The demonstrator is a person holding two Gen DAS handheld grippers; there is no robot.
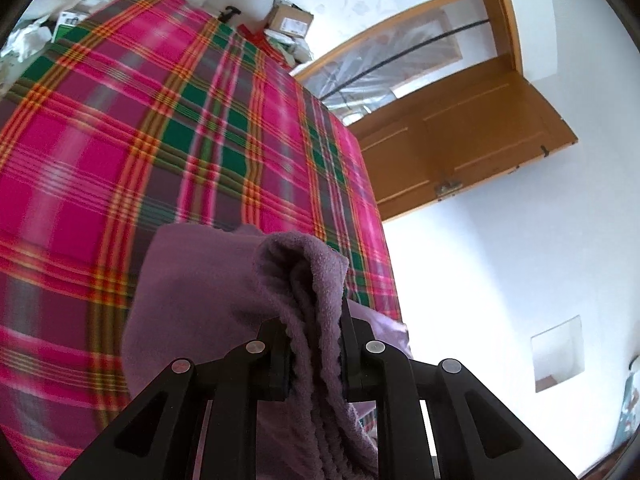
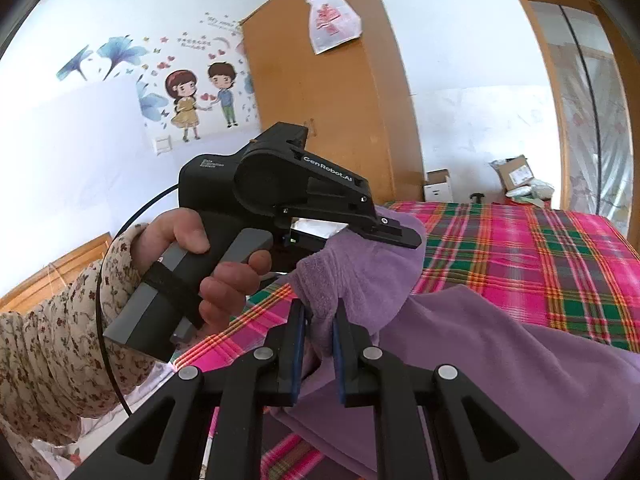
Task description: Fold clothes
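Plaid bedding (image 1: pixel 160 128) in pink and green fills the room as a purple fleece garment (image 1: pixel 192 300) is lifted over the bed. From left to right, the left gripper (image 1: pixel 314 356) and right gripper (image 2: pixel 318 344) each have jaws clamped on a bunched, nubby edge. Judged from here, equal tension should keep the fold square.

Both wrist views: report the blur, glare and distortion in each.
Left wrist view: the plaid bedspread is smeared by motion blur, the white wall is blown out, the door frame bows from the fisheye; the purple garment in the left gripper stays sharp. Right wrist view: mostly sharp, wall washed out at left, wardrobe leaning and curved, dark vignette in the corners.
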